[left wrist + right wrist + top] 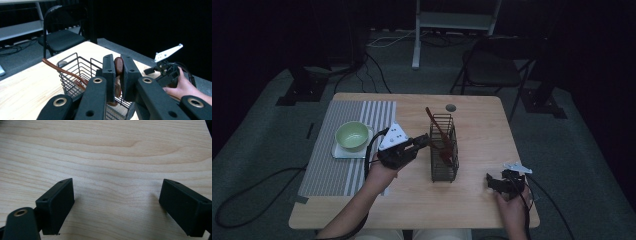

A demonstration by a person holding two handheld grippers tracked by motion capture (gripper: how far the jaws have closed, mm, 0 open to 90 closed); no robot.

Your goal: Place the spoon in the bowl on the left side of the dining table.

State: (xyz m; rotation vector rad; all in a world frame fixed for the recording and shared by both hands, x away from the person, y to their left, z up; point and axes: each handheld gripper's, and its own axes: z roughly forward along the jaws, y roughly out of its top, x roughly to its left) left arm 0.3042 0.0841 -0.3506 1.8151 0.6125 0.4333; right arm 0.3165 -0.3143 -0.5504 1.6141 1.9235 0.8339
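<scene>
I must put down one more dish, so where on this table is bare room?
Bare wood lies between the black wire basket and the right gripper, and behind the basket. The striped grey mat is free before the pale green bowl. The left gripper crowds the basket.

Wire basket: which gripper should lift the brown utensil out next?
Left. The left gripper is already shut on the brown utensil at the wire basket. The right gripper is open, apart from it over bare table.

A light wooden table (472, 200) carries a striped placemat (332, 170) and a wire basket (444, 150).
</scene>
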